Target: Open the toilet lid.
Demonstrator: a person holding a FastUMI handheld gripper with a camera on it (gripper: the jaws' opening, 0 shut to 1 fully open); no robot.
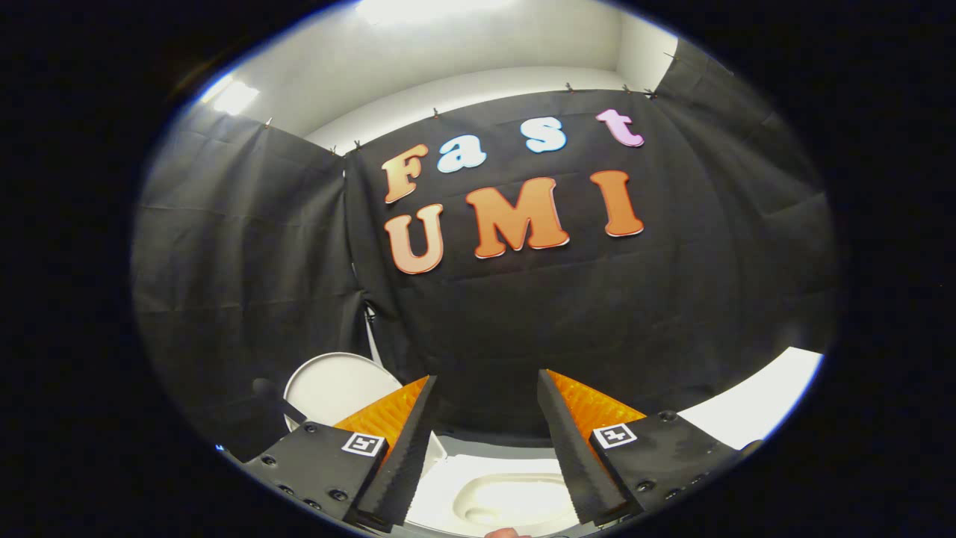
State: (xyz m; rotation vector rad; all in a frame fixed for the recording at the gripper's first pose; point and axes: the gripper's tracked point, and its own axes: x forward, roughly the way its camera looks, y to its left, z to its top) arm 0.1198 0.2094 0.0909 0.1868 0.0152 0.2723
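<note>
My jaws stand wide apart and hold nothing; the gripper [485, 441] has two fingers [399, 448], each with a toothed inner edge, a ribbed outer face and one small square marker on its dark base. They take the lower middle of the frame.

In the gap between the fingers, low in the frame, I see one toilet [515, 493]: a white, smooth, glossy bowl with a rounded oval hollow, strongly lit. To the left of my left finger, in the lower left of the frame, there is one toilet lid [332, 388], a white, round, flat disc. It stands raised, apart from the bowl, and leans toward the cloth behind it. Whether it touches the cloth I cannot tell.

At the very bottom edge, under the bowl, a small piece of a fingertip [508, 533] shows.

The room is a booth. Black cloth [246, 246], matt and wrinkled, hangs in panels across the middle of the frame. Above it, in the upper part, is a white wall [478, 45] with two bright lights [233, 96]. At the lower right lies one white flat surface [754, 403].
</note>
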